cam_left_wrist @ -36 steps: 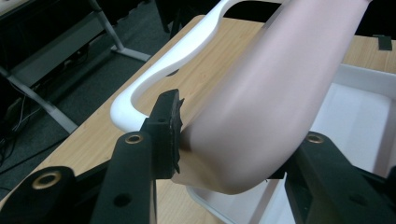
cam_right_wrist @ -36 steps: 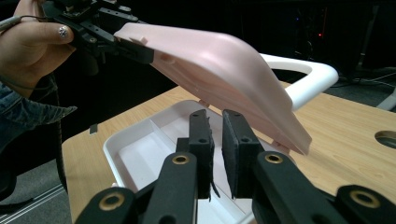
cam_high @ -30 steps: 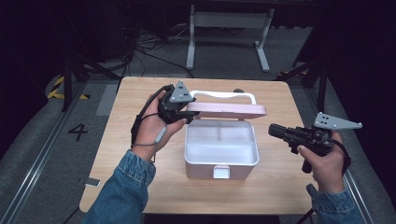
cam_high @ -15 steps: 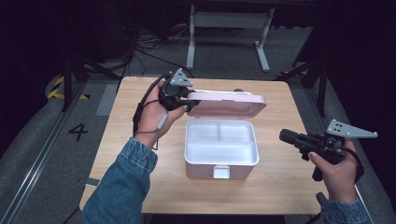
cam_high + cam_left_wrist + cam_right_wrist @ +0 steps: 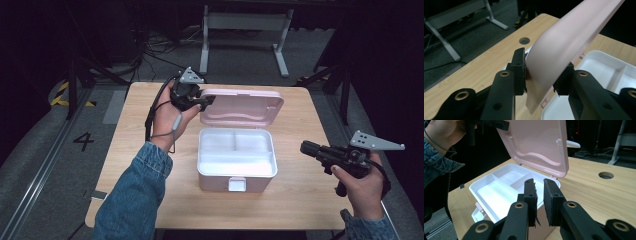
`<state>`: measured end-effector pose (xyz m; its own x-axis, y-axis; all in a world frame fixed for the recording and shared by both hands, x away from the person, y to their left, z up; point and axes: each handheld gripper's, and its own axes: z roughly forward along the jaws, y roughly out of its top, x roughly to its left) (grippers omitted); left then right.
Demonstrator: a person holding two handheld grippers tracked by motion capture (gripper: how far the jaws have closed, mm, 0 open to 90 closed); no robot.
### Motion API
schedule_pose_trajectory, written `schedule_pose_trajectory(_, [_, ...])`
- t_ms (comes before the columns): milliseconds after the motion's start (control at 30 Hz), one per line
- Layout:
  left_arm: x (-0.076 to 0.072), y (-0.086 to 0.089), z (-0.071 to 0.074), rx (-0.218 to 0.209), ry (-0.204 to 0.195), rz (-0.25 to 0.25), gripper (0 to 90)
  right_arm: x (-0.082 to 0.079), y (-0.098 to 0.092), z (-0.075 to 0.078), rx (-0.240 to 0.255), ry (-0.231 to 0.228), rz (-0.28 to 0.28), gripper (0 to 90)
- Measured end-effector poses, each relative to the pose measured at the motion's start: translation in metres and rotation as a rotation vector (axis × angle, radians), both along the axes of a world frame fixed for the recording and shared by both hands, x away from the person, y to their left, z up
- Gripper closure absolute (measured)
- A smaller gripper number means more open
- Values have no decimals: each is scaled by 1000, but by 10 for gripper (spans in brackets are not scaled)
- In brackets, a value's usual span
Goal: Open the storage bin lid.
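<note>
A white box (image 5: 220, 180) with a divided inside stands in the middle of the wooden table (image 5: 135, 150). Its pink lid (image 5: 242, 105) stands raised behind it, tilted back. My left gripper (image 5: 202, 101) is shut on the lid's left upper corner; in the left gripper view the lid (image 5: 564, 42) runs between the jaws of that gripper (image 5: 544, 62), above the box (image 5: 604, 67). My right gripper (image 5: 304, 146) hovers to the right of the box and points at it. In its own view that gripper (image 5: 539, 182) has its pads a narrow slit apart, gripping nothing, with the box (image 5: 481, 192) and lid (image 5: 536, 142) beyond.
A round cable hole (image 5: 605, 175) lies in the table behind the box. The box's white handle (image 5: 572, 144) sticks out behind the lid. A grey metal stand (image 5: 245, 20) is on the floor beyond the table's far edge.
The left gripper has swung the lid up and back, so its inner face now shows. The right gripper has drawn away from the box to the right and nearer the front edge.
</note>
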<state>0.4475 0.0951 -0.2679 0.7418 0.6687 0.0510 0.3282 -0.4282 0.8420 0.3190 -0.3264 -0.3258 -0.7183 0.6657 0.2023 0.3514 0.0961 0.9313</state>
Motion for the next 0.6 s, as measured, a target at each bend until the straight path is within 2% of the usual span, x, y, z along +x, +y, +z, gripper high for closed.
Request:
schedule_pose_trajectory(333, [12, -1, -6, -64, 21, 54, 657, 1, 1, -2, -9, 0, 1, 793])
schedule_pose_trajectory(600, [22, -1, -10, -78, 29, 66, 654, 3, 2, -4, -11, 4, 4, 776])
